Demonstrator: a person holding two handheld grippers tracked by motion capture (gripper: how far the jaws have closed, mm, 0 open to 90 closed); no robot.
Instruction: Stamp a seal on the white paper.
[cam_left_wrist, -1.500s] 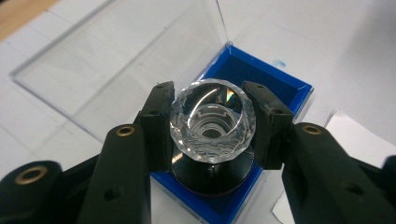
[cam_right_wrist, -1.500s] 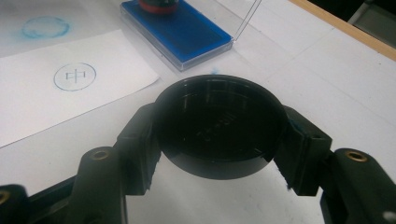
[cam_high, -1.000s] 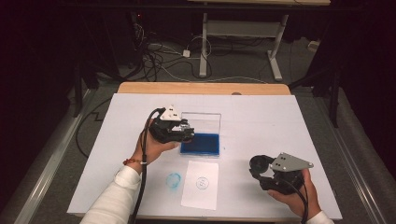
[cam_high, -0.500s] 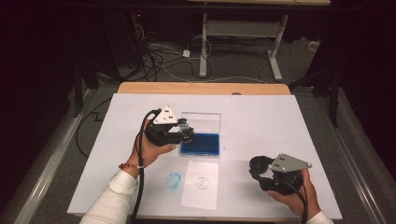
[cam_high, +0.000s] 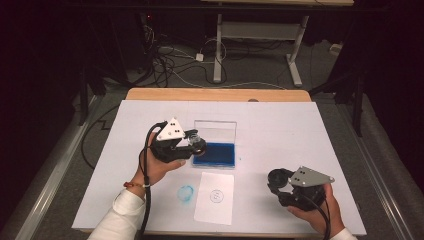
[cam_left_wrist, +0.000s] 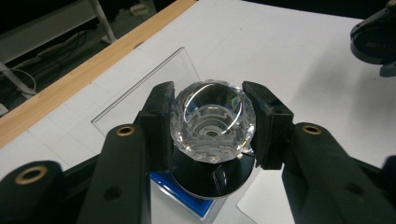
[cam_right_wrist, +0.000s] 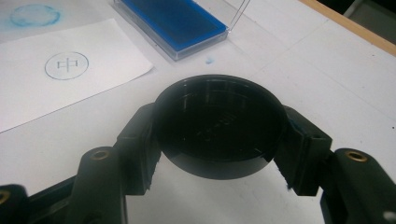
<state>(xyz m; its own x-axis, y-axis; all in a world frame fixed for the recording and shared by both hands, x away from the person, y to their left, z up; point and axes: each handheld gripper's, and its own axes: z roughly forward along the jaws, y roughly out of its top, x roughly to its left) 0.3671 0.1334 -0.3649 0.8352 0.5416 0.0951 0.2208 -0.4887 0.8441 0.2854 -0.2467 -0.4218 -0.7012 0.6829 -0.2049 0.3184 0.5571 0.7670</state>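
My left gripper (cam_left_wrist: 212, 116) is shut on a stamp (cam_left_wrist: 212, 123) with a faceted clear crystal knob and a round black base. In the high view the left gripper (cam_high: 194, 146) holds the stamp (cam_high: 198, 145) just above the left end of the blue ink pad (cam_high: 216, 154), whose clear lid stands open. My right gripper (cam_right_wrist: 219, 128) is shut on a round black cap (cam_right_wrist: 219, 116), held low over the table at the front right (cam_high: 278, 179). A white paper (cam_high: 215, 197) bearing a blue circular stamp mark (cam_right_wrist: 67, 65) lies in front of the pad.
A blue ink smudge (cam_high: 186, 192) stains the white table cover left of the paper. A wooden table edge (cam_high: 215, 94) runs along the back. Beyond it, cables and desk legs stand on the dark floor.
My left gripper has drifted left and a little toward the person, with the stamp still in it. The right gripper has kept still.
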